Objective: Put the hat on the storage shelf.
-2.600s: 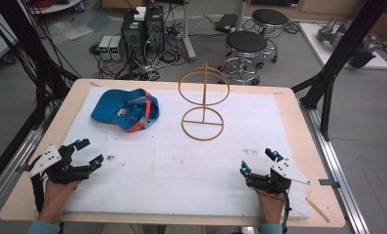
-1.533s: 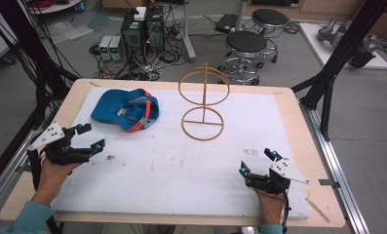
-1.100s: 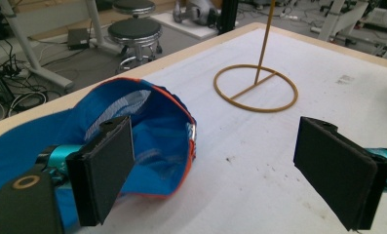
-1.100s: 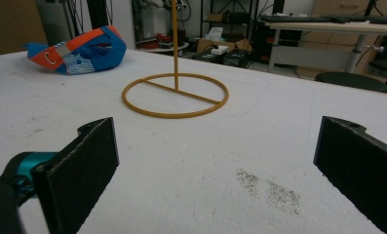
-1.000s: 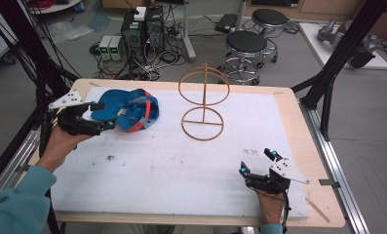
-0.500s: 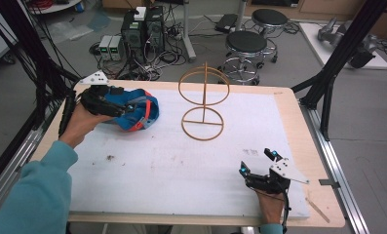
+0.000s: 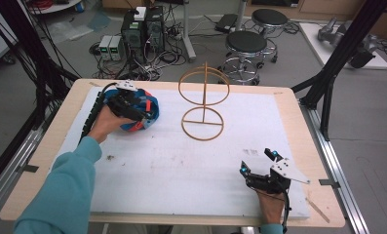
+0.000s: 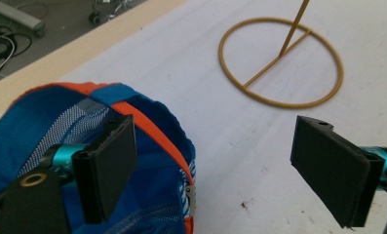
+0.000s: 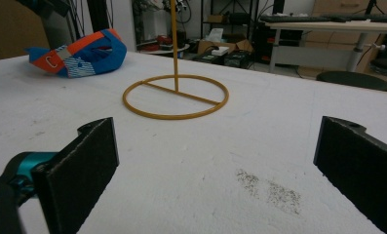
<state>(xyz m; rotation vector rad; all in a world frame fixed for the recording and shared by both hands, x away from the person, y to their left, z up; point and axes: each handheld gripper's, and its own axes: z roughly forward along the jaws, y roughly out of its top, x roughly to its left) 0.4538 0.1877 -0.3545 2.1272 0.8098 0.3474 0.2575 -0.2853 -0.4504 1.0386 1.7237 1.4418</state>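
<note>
A blue cap [image 7: 149, 111] with an orange strap lies at the far left of the white mat [image 7: 181, 170]. My left gripper [image 7: 138, 109] hovers over it, open. In the left gripper view [image 8: 220, 165], one jaw hangs over the cap's hollow [image 8: 45, 131] and the other over bare mat beside it; neither grips the cap. A gold wire stand [image 7: 203, 105], [image 8: 277, 59], two rings on a pole, stands at the back middle. My right gripper [image 7: 258, 162], [image 9: 215, 170] rests open near the front right edge, nothing between its jaws. From there the stand [image 9: 174, 48] and cap [image 9: 81, 56] lie farther off.
The mat covers a wooden table [image 7: 49, 161]. Beyond the far edge are stools [image 7: 247, 44] and computers with cables [image 7: 142, 29] on the floor. Black frame posts [image 7: 344, 53] flank the table. Small dirt specks [image 9: 269, 187] lie on the mat.
My left gripper has travelled from the front left edge forward and right to the cap, with its jaws open. The right gripper, the cap and the stand have stayed put.
</note>
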